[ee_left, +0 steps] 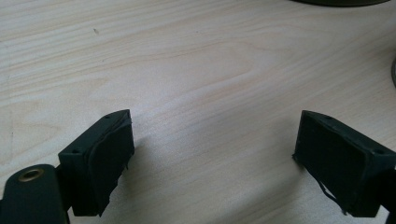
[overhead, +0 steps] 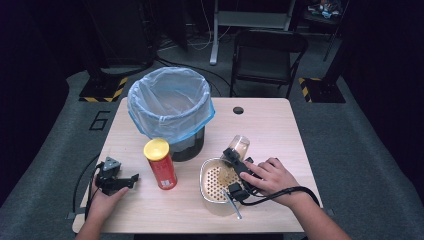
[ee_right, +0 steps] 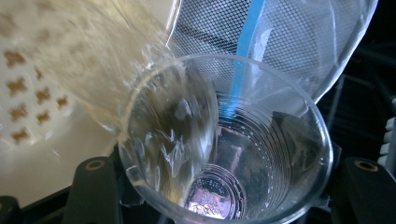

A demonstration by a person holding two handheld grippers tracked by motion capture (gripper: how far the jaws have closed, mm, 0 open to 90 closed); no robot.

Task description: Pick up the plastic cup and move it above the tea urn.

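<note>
My right gripper (overhead: pixel 233 155) is shut on a clear plastic cup (overhead: pixel 239 146), held tipped on its side over the far rim of a white perforated strainer bowl (overhead: pixel 203 181). In the right gripper view the cup (ee_right: pixel 243 154) sits between the two black jaws. A yellowish liquid (ee_right: pixel 93 60) streams from its mouth toward the holed strainer (ee_right: pixel 28 98). My left gripper (overhead: pixel 131 180) rests on the table at the left. Its jaws stand wide apart over bare wood, with nothing between them (ee_left: pixel 212 154).
A red can with a yellow lid (overhead: pixel 160 164) stands between the two grippers. Behind it is a black mesh bin lined with a blue-edged bag (overhead: pixel 170 100). A metal utensil (overhead: pixel 232 204) sticks out of the strainer toward the table's near edge. A folding chair (overhead: pixel 267 55) stands beyond the table.
</note>
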